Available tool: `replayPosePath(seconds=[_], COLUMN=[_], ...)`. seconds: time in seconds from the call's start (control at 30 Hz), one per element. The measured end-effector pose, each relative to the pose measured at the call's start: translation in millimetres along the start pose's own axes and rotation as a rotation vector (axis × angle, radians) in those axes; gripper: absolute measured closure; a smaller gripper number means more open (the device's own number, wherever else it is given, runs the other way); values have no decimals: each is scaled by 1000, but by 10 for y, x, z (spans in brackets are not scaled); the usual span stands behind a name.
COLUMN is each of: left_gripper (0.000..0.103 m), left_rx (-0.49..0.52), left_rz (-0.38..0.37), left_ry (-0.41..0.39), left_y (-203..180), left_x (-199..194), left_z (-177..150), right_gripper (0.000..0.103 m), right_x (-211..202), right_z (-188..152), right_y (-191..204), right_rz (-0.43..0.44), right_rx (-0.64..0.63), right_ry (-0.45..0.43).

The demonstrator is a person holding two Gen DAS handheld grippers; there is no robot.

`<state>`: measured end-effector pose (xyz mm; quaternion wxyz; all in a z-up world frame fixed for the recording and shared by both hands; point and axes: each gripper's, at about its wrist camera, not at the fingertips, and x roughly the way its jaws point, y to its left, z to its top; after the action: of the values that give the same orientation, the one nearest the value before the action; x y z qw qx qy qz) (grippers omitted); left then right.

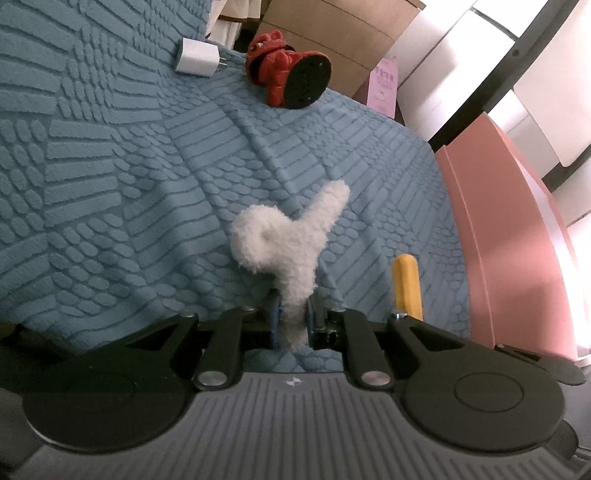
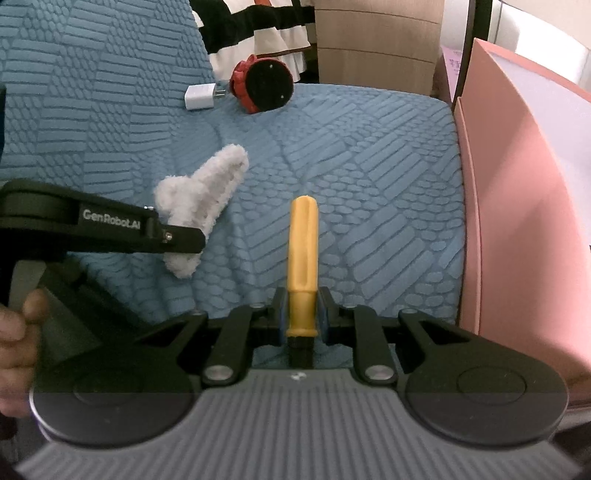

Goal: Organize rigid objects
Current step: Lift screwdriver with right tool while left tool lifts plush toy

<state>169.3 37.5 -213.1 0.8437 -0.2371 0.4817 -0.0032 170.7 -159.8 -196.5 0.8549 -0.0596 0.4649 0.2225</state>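
Observation:
My left gripper (image 1: 293,317) is shut on a white fluffy clip-shaped thing (image 1: 291,236), held just above the blue textured cushion (image 1: 129,184). My right gripper (image 2: 303,314) is shut on a yellow handle (image 2: 303,251) that points forward over the cushion. The yellow handle also shows in the left wrist view (image 1: 406,284), to the right of the fluffy thing. The left gripper (image 2: 184,240) and its fluffy thing (image 2: 207,195) show at the left of the right wrist view. A white charger plug (image 1: 197,57) and a red figurine with a black round base (image 1: 288,70) lie at the cushion's far edge.
A pink box (image 2: 517,203) stands against the cushion's right side; it also shows in the left wrist view (image 1: 517,240). Cardboard boxes (image 1: 351,33) stand beyond the cushion. A striped cloth (image 2: 258,33) hangs at the back. A hand (image 2: 18,332) holds the left gripper.

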Motion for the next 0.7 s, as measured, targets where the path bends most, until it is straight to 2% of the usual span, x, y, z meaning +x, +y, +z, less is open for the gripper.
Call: replayPosePath(seconds=[0.07, 0.13, 0.23, 0.33, 0.4, 0.5, 0.53, 0.7], left_gripper=[73, 51, 35, 33, 33, 33, 33, 33], left_rx=[-2, 4, 3, 9, 4, -1, 6, 47], left_rz=[9, 11, 36, 65, 38, 42, 53, 82], left_ry=[9, 8, 2, -3, -5, -18, -21, -38], left_y=[-6, -5, -8, -2, 11, 41, 43, 24], left_x=[7, 20, -1, -4, -16, -18, -13, 12], left_z=[8, 12, 15, 43, 79, 140, 159, 234], right_gripper=[82, 79, 76, 72, 72, 75, 80, 81], right_x=[23, 46, 67, 101, 106, 125, 123, 127], right_z=[9, 25, 35, 38, 35, 32, 29, 51], right_y=[-12, -28, -36, -29, -12, 23, 28, 62], right_rz=[14, 26, 37, 43, 44, 48, 37, 7], right_rx=[10, 30, 45, 40, 26, 15, 19, 14], right_ry=[4, 10, 10, 11, 8, 11, 9, 2])
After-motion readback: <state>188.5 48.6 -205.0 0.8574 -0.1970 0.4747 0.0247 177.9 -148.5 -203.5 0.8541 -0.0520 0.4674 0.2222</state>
